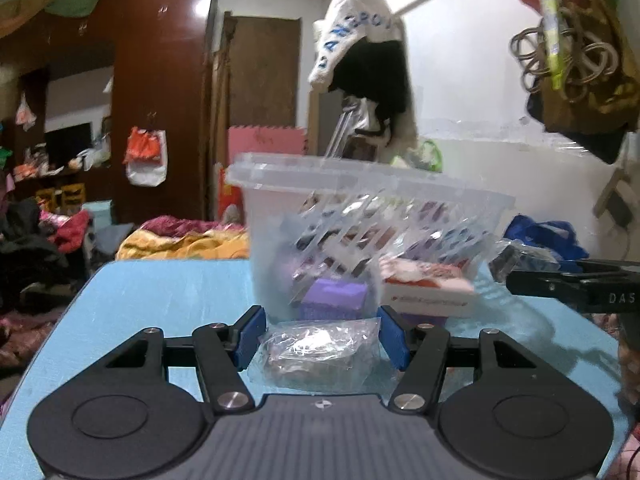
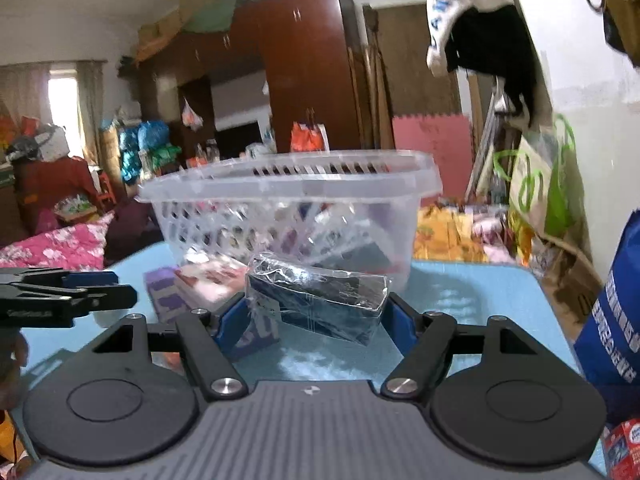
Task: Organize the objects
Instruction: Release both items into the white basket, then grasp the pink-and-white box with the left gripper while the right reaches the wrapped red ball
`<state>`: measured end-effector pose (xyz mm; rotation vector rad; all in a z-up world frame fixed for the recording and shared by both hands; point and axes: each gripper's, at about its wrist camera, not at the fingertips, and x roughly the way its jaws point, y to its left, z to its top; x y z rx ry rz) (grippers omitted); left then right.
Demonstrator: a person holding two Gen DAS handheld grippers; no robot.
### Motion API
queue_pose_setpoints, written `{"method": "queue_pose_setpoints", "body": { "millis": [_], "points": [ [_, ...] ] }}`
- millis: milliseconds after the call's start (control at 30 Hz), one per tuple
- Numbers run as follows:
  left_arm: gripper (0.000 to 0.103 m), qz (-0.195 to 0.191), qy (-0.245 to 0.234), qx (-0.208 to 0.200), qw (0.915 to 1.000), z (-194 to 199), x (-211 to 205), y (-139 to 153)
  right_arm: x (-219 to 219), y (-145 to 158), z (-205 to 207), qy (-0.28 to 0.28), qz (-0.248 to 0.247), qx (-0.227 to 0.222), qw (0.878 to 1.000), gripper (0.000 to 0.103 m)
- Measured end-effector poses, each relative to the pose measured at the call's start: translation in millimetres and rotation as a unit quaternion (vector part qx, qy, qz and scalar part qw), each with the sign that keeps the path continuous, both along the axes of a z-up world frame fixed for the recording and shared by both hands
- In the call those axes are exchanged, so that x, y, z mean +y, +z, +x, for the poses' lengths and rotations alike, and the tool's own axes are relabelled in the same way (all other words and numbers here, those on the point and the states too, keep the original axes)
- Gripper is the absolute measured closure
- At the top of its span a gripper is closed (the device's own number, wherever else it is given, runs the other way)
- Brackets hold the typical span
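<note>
Gripping one item each, the left gripper (image 1: 318, 338) clamps a clear-wrapped packet (image 1: 316, 354) low over the blue table (image 1: 160, 292), and the right gripper (image 2: 310, 318) clamps a dark wrapped box (image 2: 320, 300). Beyond them, a purple box (image 1: 334, 298) and a red-and-white box (image 1: 428, 288) lie loose beside the clear basket (image 2: 288, 196). Judged progress: partial, since the basket holds several items while four remain outside.

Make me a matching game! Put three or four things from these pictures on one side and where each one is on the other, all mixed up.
Things:
1. dark wrapped box
2. clear wrapped packet
3. purple box
4. clear basket

Places:
A. standing on the blue table
B. between the left gripper pads
C. between the right gripper pads
D. on the table beside the basket

Pairs: 1-C, 2-B, 3-D, 4-A
</note>
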<state>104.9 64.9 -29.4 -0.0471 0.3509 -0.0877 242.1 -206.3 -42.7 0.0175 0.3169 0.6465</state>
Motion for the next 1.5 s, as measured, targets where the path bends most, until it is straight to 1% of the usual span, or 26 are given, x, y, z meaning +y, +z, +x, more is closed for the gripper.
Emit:
{"method": "queue_pose_setpoints", "body": {
  "millis": [67,100,167,233,300,367,400,467,533,567,600,633,667,700,733,833,900,933,967,1033,1100,1133,1233,1333,1433,1500],
  "points": [
    [0.038,-0.016,-0.019,-0.008,0.9997,-4,1,11,-4,9,-9,0.009,0.015,-0.009,1.000,0.029],
    [0.038,-0.017,-0.024,-0.017,0.9994,-8,0,20,-7,14,-12,0.012,0.023,-0.014,1.000,0.029],
    [0.038,-0.012,-0.022,-0.038,0.9990,-11,-2,41,-9,31,-16,0.018,0.035,-0.025,0.999,0.029],
    [0.038,-0.016,-0.026,-0.051,0.9982,-5,-2,68,-5,52,-16,0.020,0.036,-0.044,0.998,0.029],
    [0.038,-0.026,-0.033,-0.058,0.9975,10,-3,93,5,74,-8,0.023,0.030,-0.059,0.998,0.029],
    [0.038,-0.014,-0.017,-0.056,0.9982,35,-9,115,21,93,8,0.018,0.008,-0.074,0.997,0.028],
    [0.038,-0.013,-0.004,-0.052,0.9985,50,-10,123,31,99,19,0.014,-0.007,-0.076,0.997,0.028],
    [0.038,-0.021,0.005,-0.031,0.9993,83,-11,131,46,105,44,0.014,-0.016,-0.068,0.997,0.028],
    [0.038,-0.040,0.012,0.001,0.9991,117,-9,127,56,102,63,0.007,-0.018,-0.059,0.998,0.028],
    [0.038,-0.039,0.020,0.018,0.9989,132,-9,123,60,99,69,0.005,-0.025,-0.057,0.998,0.027],
    [0.038,-0.036,0.025,0.029,0.9986,142,-9,117,63,96,76,0.005,-0.030,-0.050,0.998,0.025],
    [0.036,-0.032,0.029,0.035,0.9985,149,-10,112,64,90,83,0.008,-0.038,-0.038,0.999,0.023],
    [0.031,-0.026,0.030,0.040,0.9984,154,-11,108,66,86,88,0.010,-0.044,-0.029,0.999,0.022],
    [0.027,-0.023,0.030,0.043,0.9984,158,-12,105,65,81,92,0.010,-0.046,-0.022,0.999,0.017],
    [0.021,-0.024,0.031,0.046,0.9982,160,-13,102,64,77,95,0.008,-0.049,-0.016,0.999,0.009],
    [0.021,-0.028,0.033,0.037,0.9984,147,-9,99,50,72,88,0.008,-0.032,-0.009,0.999,0.002],
    [0.021,-0.020,0.037,0.020,0.9989,126,-9,98,35,71,74,0.010,-0.017,-0.010,1.000,0.001],
    [0.019,-0.016,0.037,0.009,0.9991,111,-12,95,24,68,63,0.009,-0.009,-0.013,1.000,0.000],
    [0.013,-0.012,0.033,-0.004,0.9994,93,-15,91,16,65,56,0.008,-0.002,-0.013,1.000,0.000],
    [0.007,0.001,0.017,-0.018,0.9997,63,-25,78,-4,55,44,0.004,0.012,0.000,1.000,0.000],
    [0.007,0.013,0.000,-0.015,0.9998,45,-38,61,-17,43,42,0.002,0.019,0.015,1.000,0.000],
    [0.007,0.015,-0.012,-0.006,0.9998,41,-45,51,-24,34,39,-0.004,0.023,0.023,0.999,0.000],
    [0.007,0.026,-0.039,0.027,0.9986,50,-65,30,-38,14,42,-0.017,0.032,0.058,0.998,0.000],
    [0.007,0.048,-0.032,0.040,0.9975,64,-81,22,-50,4,47,-0.020,0.057,0.077,0.995,0.000],
    [0.007,0.052,-0.030,0.061,0.9963,78,-90,14,-58,2,53,-0.031,0.070,0.089,0.993,0.000],
    [0.012,0.065,-0.019,0.058,0.9960,79,-95,10,-56,3,53,-0.024,0.066,0.093,0.993,0.000]
  ]
}}
